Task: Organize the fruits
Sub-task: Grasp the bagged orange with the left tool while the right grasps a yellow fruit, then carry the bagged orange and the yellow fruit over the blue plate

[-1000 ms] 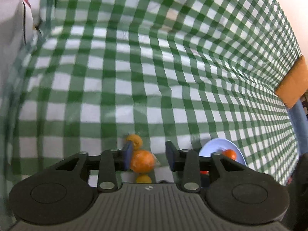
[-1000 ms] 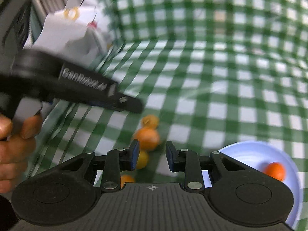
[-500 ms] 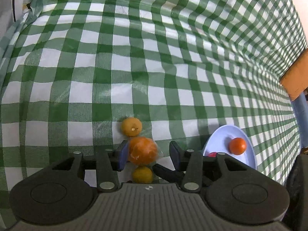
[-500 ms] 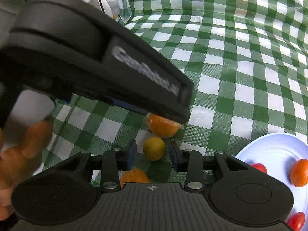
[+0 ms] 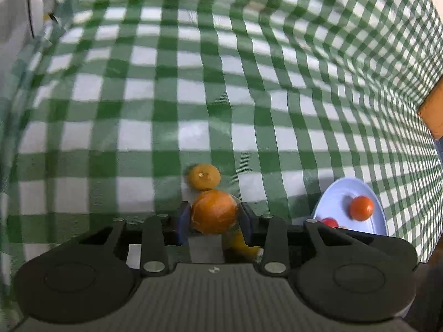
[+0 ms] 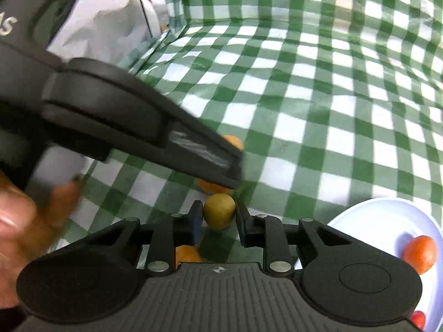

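On the green checked cloth, a large orange (image 5: 214, 211) sits between the pads of my left gripper (image 5: 214, 221), whose jaws are closing and touch both its sides. Behind it lies a yellower orange (image 5: 204, 177). My right gripper (image 6: 218, 218) is shut on a small yellow-green fruit (image 6: 220, 211). The left gripper's black body (image 6: 138, 127) crosses the right wrist view and hides most of the large orange (image 6: 207, 186). Another orange fruit (image 6: 187, 254) lies under the right gripper's fingers. The pale blue plate (image 6: 387, 215) holds an orange-red fruit (image 6: 420, 254) and small red ones.
The plate (image 5: 368, 193) lies right of both grippers, with a round orange-red fruit (image 5: 360, 208) on it. A white bag (image 6: 110, 22) stands at the far left. A hand (image 6: 16, 221) holds the left gripper. A brown block (image 5: 432, 110) sits at the cloth's right edge.
The left jaws have narrowed onto the large orange. The right gripper came forward and down to the small yellow-green fruit, and its jaws shut on it.
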The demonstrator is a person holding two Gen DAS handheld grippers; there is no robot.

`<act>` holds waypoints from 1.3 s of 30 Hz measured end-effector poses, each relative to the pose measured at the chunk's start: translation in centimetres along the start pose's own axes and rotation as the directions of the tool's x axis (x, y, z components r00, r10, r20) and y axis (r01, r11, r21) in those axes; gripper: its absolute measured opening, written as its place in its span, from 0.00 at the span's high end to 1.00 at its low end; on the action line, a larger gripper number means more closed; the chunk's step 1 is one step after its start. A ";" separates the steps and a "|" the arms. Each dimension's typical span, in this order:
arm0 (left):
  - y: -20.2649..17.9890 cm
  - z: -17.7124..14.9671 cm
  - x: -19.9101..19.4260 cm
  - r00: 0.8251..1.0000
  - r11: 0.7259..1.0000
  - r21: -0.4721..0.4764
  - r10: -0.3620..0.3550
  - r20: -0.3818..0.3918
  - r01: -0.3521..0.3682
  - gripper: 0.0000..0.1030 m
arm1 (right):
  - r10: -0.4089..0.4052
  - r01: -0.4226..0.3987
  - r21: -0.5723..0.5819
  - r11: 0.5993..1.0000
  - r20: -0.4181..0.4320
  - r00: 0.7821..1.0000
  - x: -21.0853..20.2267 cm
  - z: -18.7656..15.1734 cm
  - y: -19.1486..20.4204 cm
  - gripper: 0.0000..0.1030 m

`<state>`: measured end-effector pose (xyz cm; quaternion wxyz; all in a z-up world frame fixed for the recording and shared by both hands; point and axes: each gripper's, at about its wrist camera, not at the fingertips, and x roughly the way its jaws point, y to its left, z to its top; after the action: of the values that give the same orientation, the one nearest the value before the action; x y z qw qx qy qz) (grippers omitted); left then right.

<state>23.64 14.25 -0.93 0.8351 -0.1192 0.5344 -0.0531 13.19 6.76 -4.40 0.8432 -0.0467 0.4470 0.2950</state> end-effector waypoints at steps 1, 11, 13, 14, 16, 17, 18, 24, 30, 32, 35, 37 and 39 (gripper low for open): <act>0.1 0.1 -0.8 1.000 1.000 -0.001 0.001 0.021 -0.001 0.60 | -0.006 0.006 0.006 1.000 0.004 1.000 -0.1 0.0 -0.1 0.74; 0.8 -0.2 -0.2 0.989 0.989 0.029 0.146 -0.003 -0.146 0.59 | -0.098 0.098 0.006 0.995 -0.022 0.995 0.7 -0.3 -0.8 0.74; 0.6 -0.4 0.3 0.988 0.987 0.051 0.153 -0.008 -0.153 0.59 | -0.100 0.101 0.005 0.995 -0.034 0.994 1.2 -0.2 -1.3 0.74; 0.6 -0.4 0.4 0.988 0.987 0.058 0.154 -0.011 -0.153 0.59 | -0.101 0.101 0.004 0.995 -0.038 0.994 1.3 -0.3 -1.3 0.74; 0.4 -0.4 0.7 0.988 0.986 0.065 0.157 -0.014 -0.155 0.59 | -0.103 0.103 -0.001 0.995 -0.039 0.994 1.5 -0.4 -1.2 0.74; 0.3 -0.4 0.8 0.988 0.986 0.066 0.156 -0.016 -0.155 0.59 | -0.104 0.104 -0.005 0.995 -0.039 0.994 1.5 -0.4 -1.1 0.74; 0.3 -0.4 0.9 0.988 0.986 0.065 0.155 -0.019 -0.154 0.59 | -0.104 0.104 -0.005 0.995 -0.040 0.994 1.3 -0.3 -1.3 0.74; -0.6 -0.6 1.0 0.985 0.982 0.084 0.173 -0.016 -0.171 0.59 | -0.107 0.107 0.001 0.994 -0.031 0.994 1.1 0.0 -1.1 0.74; -1.4 -0.5 -1.5 0.987 0.982 0.097 0.157 0.043 -0.161 0.59 | -0.110 0.108 0.029 0.994 0.084 0.990 -1.9 0.8 -1.5 0.74; -1.8 -0.5 -2.1 0.986 0.982 0.100 0.156 0.060 -0.161 0.59 | -0.115 0.111 0.038 0.993 0.101 0.988 -2.7 0.8 -1.8 0.74; -2.6 -0.6 -3.2 0.984 0.981 0.108 0.152 0.088 -0.161 0.59 | -0.125 0.121 0.041 0.992 0.114 0.986 -3.6 0.6 -2.4 0.74; -2.9 -0.4 -3.6 0.983 0.980 0.114 0.150 0.107 -0.162 0.59 | -0.130 0.126 0.042 0.991 0.122 0.984 -4.2 0.5 -2.8 0.74; -3.5 -0.4 -3.9 0.981 0.979 0.120 0.150 0.122 -0.164 0.59 | -0.138 0.132 0.048 0.990 0.131 0.982 -4.8 0.3 -3.3 0.74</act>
<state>21.71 11.66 3.26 0.8713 -0.0251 0.4899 -0.0146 13.18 1.94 -1.09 0.8901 -0.0403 0.3909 0.2307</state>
